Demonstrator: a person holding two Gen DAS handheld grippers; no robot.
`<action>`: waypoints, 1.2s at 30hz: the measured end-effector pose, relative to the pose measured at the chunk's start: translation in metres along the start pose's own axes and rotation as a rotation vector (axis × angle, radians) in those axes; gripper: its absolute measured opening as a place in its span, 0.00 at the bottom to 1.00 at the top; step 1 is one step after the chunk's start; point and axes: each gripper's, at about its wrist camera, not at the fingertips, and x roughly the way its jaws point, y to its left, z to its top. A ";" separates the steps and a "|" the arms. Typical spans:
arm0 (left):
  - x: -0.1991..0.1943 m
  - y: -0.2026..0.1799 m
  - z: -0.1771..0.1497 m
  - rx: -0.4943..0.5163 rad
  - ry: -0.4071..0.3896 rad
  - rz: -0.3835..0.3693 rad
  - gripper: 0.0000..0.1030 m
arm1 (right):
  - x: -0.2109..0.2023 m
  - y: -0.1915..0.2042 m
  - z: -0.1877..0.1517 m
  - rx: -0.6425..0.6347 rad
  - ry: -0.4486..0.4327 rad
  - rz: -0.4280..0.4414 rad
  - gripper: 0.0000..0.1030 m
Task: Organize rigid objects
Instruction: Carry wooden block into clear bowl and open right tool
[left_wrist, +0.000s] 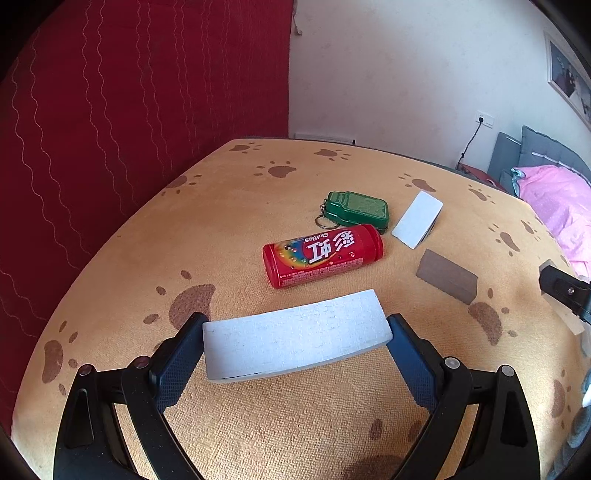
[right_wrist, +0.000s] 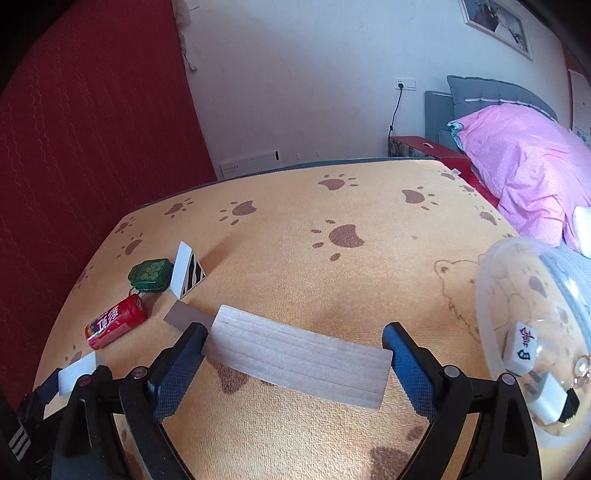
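My left gripper is shut on a white block, held end to end just above the orange paw-print cloth. My right gripper is shut on a pale wooden block above the cloth. Ahead lie a red Skittles can on its side, a green tin with a key ring, a white wedge block with zebra-striped sides and a brown block. In the right wrist view these sit at the left: the can, the tin, the wedge.
A clear plastic tub at the right of the table holds a mahjong tile and a white charger. A red curtain hangs at the left. A bed with a pink quilt stands beyond the right edge.
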 end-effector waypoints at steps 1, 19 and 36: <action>-0.001 0.000 0.000 0.001 0.000 -0.002 0.93 | -0.003 -0.003 -0.001 0.000 -0.005 -0.005 0.94; -0.014 -0.013 -0.002 0.047 -0.038 -0.036 0.93 | -0.044 -0.109 -0.015 0.147 -0.045 -0.177 0.94; -0.029 -0.033 -0.004 0.097 -0.036 -0.070 0.93 | -0.049 -0.184 -0.021 0.285 -0.029 -0.267 0.95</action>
